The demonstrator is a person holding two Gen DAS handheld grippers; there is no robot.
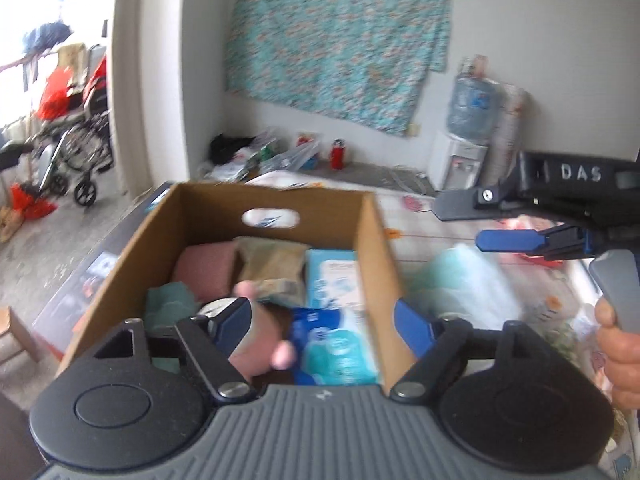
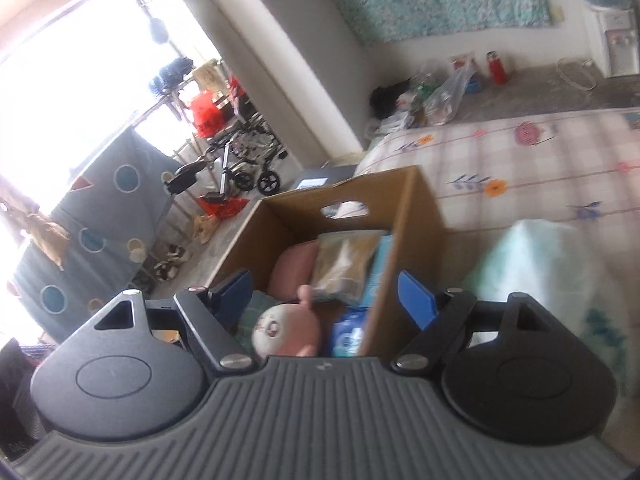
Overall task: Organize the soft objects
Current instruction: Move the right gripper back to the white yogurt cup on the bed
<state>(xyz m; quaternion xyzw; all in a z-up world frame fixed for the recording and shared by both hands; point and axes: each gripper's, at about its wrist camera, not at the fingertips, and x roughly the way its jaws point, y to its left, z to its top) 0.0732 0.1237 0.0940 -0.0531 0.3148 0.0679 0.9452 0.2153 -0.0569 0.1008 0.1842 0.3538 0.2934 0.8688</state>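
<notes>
Both grippers stand with their jaws spread and nothing between the pads: the left gripper (image 1: 322, 316) hangs over the near edge of the cardboard box (image 1: 374, 232), and the right gripper (image 2: 328, 296) is open above the same box (image 2: 424, 200), seen in the left wrist view as an empty tool (image 1: 472, 220) held out over the bed by a hand (image 1: 622, 356). The box already holds a pink plush toy (image 2: 286, 330) with a pale face, a pink folded cloth (image 1: 204, 270), a teal cloth (image 1: 166, 304), a tan packet (image 1: 276, 268), a light blue tissue pack (image 1: 334, 278) and a blue wipes pack (image 1: 336, 340). Still outside it, just beside the box's right wall on the checked bedspread (image 2: 520, 168), lies a pale mint soft bundle (image 2: 532, 264) (blurred, so its exact kind cannot be told). The step in hand looks like going for that bundle. To do it well, bring one open gripper down over the bundle's thickest fold rather than a loose edge, close until the fabric is firmly pinched, lift clear of the box wall before crossing, and set it in the free space near the front so the plush is not crushed.
</notes>
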